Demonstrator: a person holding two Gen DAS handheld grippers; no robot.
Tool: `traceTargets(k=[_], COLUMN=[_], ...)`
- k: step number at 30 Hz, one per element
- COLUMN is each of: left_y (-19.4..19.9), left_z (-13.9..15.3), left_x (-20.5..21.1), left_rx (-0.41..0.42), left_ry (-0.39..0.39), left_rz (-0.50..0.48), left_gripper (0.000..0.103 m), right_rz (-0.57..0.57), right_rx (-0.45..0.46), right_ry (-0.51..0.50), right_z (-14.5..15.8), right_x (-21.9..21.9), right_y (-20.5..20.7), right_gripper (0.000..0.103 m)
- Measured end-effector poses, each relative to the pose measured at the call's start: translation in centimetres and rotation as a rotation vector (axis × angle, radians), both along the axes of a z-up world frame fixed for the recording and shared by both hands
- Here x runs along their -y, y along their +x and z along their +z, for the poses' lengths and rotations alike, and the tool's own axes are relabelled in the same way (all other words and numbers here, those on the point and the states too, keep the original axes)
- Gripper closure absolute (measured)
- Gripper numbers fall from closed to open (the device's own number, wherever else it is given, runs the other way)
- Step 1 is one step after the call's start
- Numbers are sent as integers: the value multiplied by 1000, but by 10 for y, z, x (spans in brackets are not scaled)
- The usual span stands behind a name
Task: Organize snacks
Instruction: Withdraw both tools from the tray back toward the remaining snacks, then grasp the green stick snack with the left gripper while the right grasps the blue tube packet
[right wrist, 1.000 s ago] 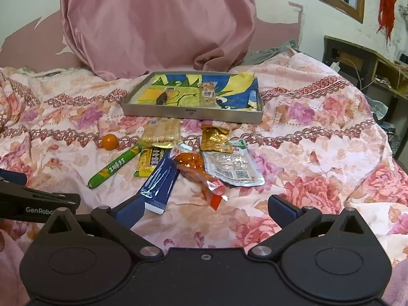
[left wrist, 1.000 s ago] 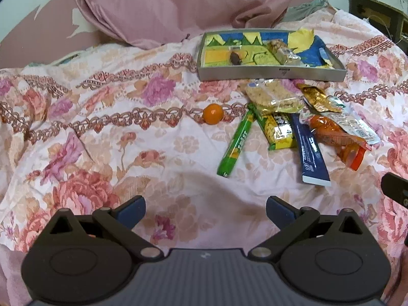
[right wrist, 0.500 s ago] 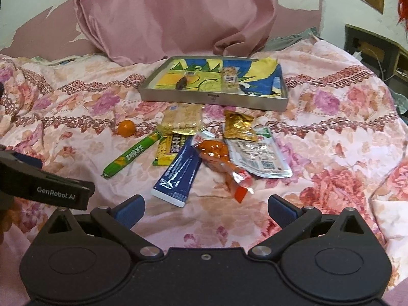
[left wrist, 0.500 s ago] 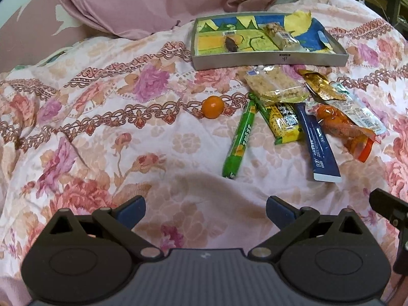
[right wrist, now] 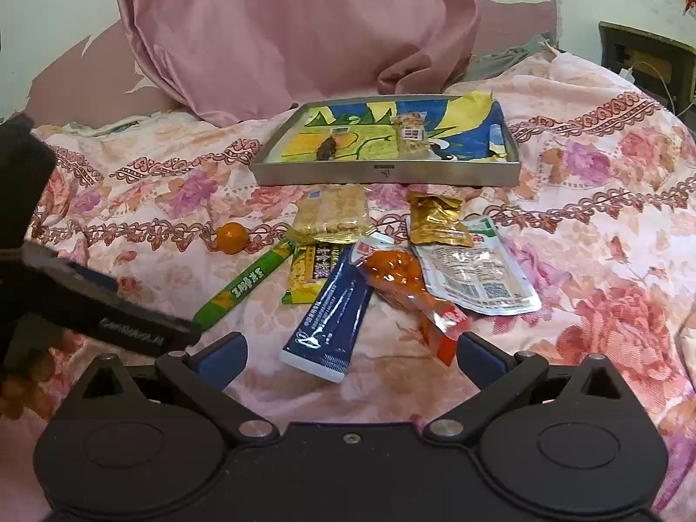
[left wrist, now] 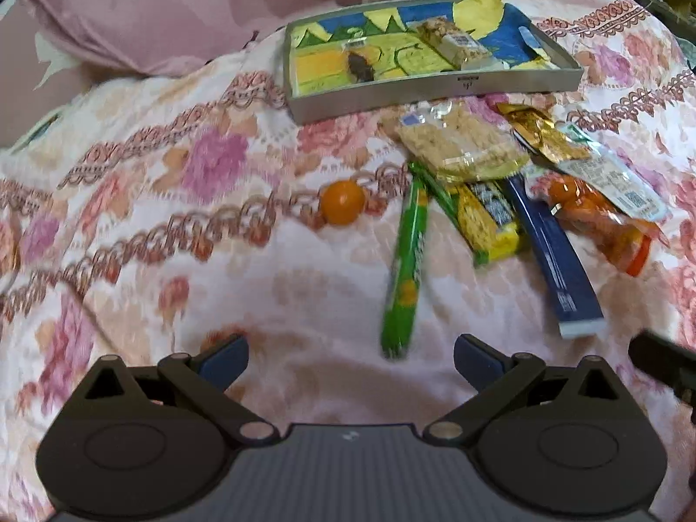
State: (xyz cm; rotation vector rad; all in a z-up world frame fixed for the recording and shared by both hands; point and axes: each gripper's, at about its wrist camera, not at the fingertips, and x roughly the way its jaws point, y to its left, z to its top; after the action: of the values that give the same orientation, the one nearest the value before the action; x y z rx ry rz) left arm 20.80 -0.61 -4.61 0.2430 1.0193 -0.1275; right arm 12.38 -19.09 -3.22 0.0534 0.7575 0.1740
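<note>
A grey tray (left wrist: pixel 435 89) (right wrist: pixel 387 172) with a colourful liner holds a snack bar (right wrist: pixel 411 137) and a small dark item (right wrist: pixel 326 150). In front of it on the floral bedspread lie a cracker pack (right wrist: pixel 330 217), a gold packet (right wrist: pixel 437 219), a white pouch (right wrist: pixel 478 274), an orange packet (right wrist: pixel 404 282), a blue packet (right wrist: pixel 335 313), a yellow bar (right wrist: pixel 311 274), a green stick (left wrist: pixel 406 269) (right wrist: pixel 248 282) and an orange ball (left wrist: pixel 342 202) (right wrist: pixel 232 238). My left gripper (left wrist: pixel 350 354) is open, just short of the green stick. My right gripper (right wrist: pixel 352 354) is open, just before the blue packet.
A large pink pillow (right wrist: pixel 296 30) leans against the wall behind the tray. Dark furniture (right wrist: pixel 644 56) stands at the far right. The left gripper's body (right wrist: pixel 100 304) shows at the left of the right wrist view, close to the green stick's near end.
Both grippers have moved forward toward the snacks, which now look larger. The left gripper has closed in on the green stick. Both stay open and empty.
</note>
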Motion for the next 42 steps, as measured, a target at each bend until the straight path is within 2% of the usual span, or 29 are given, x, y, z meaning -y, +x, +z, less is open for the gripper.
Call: traceTargets(k=[6,13,23,26,28,36,42], left_y=[25,43,55,56,56,50,46], left_z=[-7,-14,-21,-21,-21,-24,-21], left_x=[1,0,-11,-15,-15,-4,1], left_rx=[32,41,2,-25,-30,-5,10], left_ry=[-14,-79,-155,-223,-239,-180,-172], left_rz=[-42,-89,-61,-65,-66,-132,-165], left_gripper=[1,1,1,9,11,28,45], right_rz=[0,6,-55,-73,-73,-57,-68], right_rx=[-32,-40,-101,-105,-104,-104,-103], right_ry=[36,38,66,102,106,110,111], right_z=[-11,-24,-48,-51,-51,-58,-59], right_x=[-4,-16,-16,-12,-12,-17,-17], right_y=[13,31,53,56,59,66,66], right_gripper=[6,16,28,32,34,52,53])
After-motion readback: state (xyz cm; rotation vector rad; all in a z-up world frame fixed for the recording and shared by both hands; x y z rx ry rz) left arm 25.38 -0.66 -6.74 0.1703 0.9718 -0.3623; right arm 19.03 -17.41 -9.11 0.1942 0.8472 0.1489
